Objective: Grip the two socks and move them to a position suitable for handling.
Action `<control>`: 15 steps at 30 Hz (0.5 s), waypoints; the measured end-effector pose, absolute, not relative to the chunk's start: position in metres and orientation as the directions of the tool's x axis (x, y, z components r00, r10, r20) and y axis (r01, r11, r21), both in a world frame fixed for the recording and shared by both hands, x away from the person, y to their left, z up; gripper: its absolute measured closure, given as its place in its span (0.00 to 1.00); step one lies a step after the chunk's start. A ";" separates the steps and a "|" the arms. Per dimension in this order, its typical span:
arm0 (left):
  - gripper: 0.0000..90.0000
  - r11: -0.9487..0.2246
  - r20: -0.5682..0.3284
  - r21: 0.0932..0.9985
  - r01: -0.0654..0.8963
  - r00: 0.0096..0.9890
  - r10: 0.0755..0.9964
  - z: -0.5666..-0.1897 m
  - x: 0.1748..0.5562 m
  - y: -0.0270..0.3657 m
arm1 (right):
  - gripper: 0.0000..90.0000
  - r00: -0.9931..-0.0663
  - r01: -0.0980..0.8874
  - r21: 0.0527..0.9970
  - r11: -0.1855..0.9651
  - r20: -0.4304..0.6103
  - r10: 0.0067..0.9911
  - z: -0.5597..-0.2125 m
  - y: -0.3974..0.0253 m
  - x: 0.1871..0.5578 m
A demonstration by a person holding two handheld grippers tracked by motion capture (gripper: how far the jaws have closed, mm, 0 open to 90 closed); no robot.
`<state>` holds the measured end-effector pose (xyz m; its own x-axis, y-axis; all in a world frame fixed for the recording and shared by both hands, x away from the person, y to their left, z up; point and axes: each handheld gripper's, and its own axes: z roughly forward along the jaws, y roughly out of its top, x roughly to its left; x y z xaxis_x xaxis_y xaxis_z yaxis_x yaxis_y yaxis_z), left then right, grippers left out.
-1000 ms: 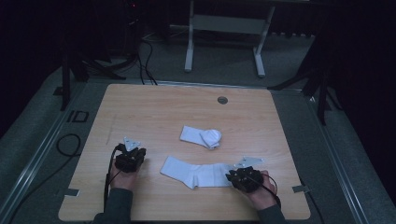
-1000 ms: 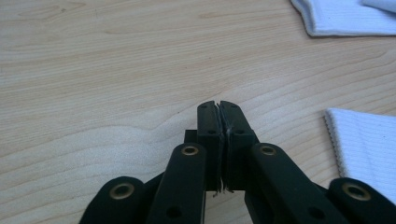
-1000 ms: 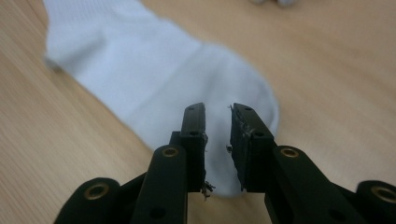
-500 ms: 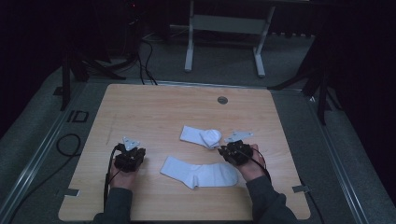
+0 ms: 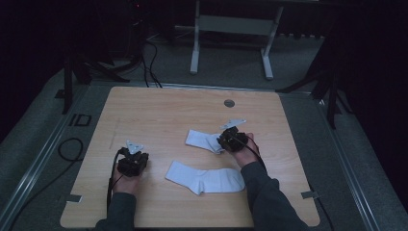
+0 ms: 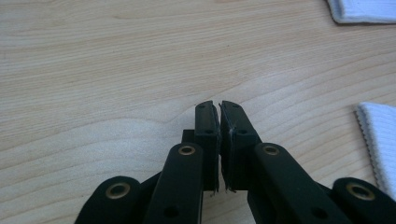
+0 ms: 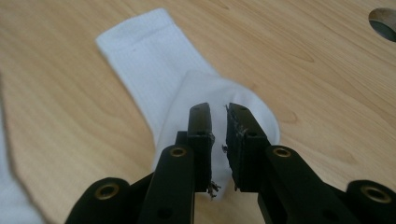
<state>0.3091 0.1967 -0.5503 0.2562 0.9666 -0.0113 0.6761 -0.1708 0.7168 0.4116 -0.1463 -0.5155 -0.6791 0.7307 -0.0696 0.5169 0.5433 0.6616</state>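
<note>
Table [image 5: 159, 110]: pale wood-grain top, carrying two white socks and both grippers; a round grommet hole [image 5: 229, 103] sitting near the far edge.

Flat sock [image 5: 204, 177]: lying stretched out lengthwise near the table's front edge, between the two hands; probably waiting to be paired with the other. Ribbed cuff edging into the left gripper view [image 6: 379, 144], cut off by the frame there.

Folded sock [image 5: 204, 140]: lying beyond the flat one, toe end doubled back over the leg, cuff pointing away from the right gripper. In the right gripper view [image 7: 187, 93], the doubled part lying directly under the fingers.

Right gripper [image 7: 218, 122]: hovering over the doubled toe of the folded sock, fingers parted by a narrow gap, gripping nothing; seemingly lining up to pinch the fold. Contact between fingertips and cloth hard to judge.

Left gripper [image 6: 219, 116]: resting over bare wood well left of the flat sock, fingers pressed almost together, holding nothing; apparently idling.

Fingertip pads on both looking frayed; detail too small to name.
</note>
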 end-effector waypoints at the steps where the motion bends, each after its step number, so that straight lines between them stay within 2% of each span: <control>1: 0.95 -0.171 -0.011 0.717 0.676 0.256 0.967 -0.550 0.309 0.197 | 0.88 -0.679 0.517 0.662 0.543 -0.070 0.731 -0.516 -0.146 0.412; 6: 0.95 -0.172 -0.008 0.715 0.678 0.253 0.967 -0.551 0.310 0.197 | 0.87 -0.670 0.542 0.629 0.557 -0.076 0.739 -0.528 -0.135 0.425; 15: 0.95 -0.170 -0.010 0.715 0.678 0.253 0.967 -0.552 0.311 0.197 | 0.88 -0.689 0.541 0.581 0.608 -0.110 0.717 -0.541 -0.124 0.424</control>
